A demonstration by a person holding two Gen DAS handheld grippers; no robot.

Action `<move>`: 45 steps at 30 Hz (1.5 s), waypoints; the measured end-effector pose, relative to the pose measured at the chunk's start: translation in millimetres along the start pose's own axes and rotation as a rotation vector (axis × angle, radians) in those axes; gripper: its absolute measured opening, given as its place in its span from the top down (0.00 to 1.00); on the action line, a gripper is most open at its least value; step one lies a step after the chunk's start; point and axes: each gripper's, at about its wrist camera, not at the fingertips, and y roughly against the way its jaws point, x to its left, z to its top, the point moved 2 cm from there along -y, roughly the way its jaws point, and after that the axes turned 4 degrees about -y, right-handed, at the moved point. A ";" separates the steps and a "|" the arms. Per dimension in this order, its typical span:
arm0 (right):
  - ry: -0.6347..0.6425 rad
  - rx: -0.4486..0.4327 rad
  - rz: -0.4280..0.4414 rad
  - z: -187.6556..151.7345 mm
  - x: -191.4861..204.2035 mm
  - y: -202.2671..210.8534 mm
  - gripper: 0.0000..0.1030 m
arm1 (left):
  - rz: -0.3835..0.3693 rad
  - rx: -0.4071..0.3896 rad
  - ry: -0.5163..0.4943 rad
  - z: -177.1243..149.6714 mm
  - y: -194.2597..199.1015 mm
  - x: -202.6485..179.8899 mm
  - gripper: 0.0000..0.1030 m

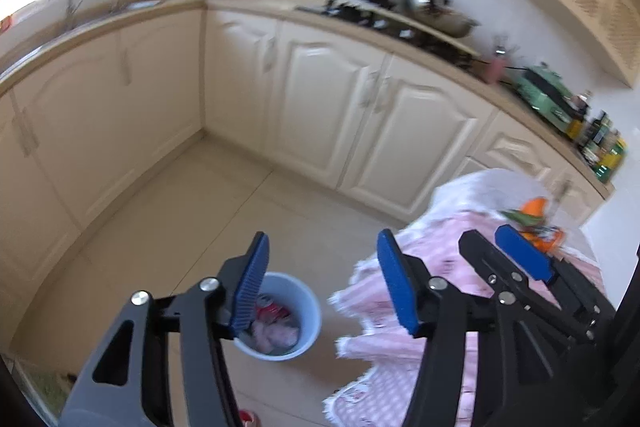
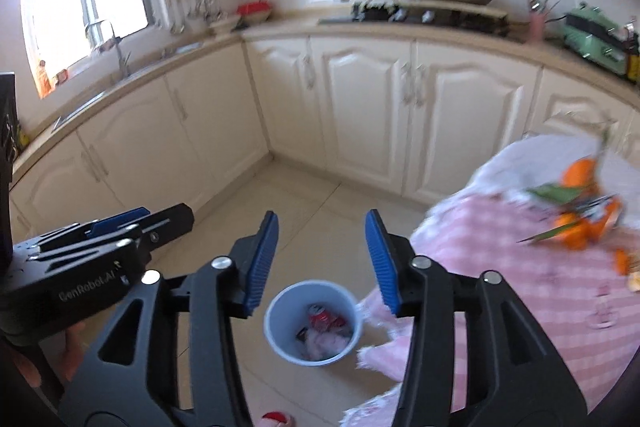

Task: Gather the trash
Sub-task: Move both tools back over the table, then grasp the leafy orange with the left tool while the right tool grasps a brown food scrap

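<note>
Upright blue bin (image 2: 314, 323), mouth up, below both spread, empty tools.

One pale blue trash bin (image 2: 314, 323) stands on the kitchen floor, with one red can (image 2: 324, 317) visible inside among crumpled scraps too blurred to count. Two grippers appear, the left gripper (image 1: 322, 285) and the right gripper (image 2: 322, 261), each with two blue-padded fingers. One pink checked tablecloth (image 2: 520, 267) carries a cluster of oranges (image 2: 580, 203), their number unclear through blur.
</note>
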 end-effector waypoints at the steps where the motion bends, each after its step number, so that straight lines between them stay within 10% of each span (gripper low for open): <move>1: -0.004 -0.019 -0.011 3.6 -12.6 12.7 0.55 | -0.020 -0.003 -0.020 1.8 1.5 -15.6 0.45; 20: -0.200 -0.030 -0.360 -20.7 -274.2 94.8 0.52 | -0.238 0.124 -0.293 -0.9 -98.0 -272.9 0.44; 26: -0.206 0.014 -0.377 -36.4 -305.4 90.4 0.52 | -0.266 0.114 -0.301 12.4 -124.6 -308.0 0.45; 34: -0.180 0.076 -0.369 -42.2 -323.8 78.7 0.52 | -0.246 0.096 -0.308 17.6 -146.1 -325.8 0.95; 45: -0.151 0.157 -0.327 -49.3 -321.1 57.9 0.51 | -0.259 0.021 -0.314 8.6 -113.9 -303.9 0.96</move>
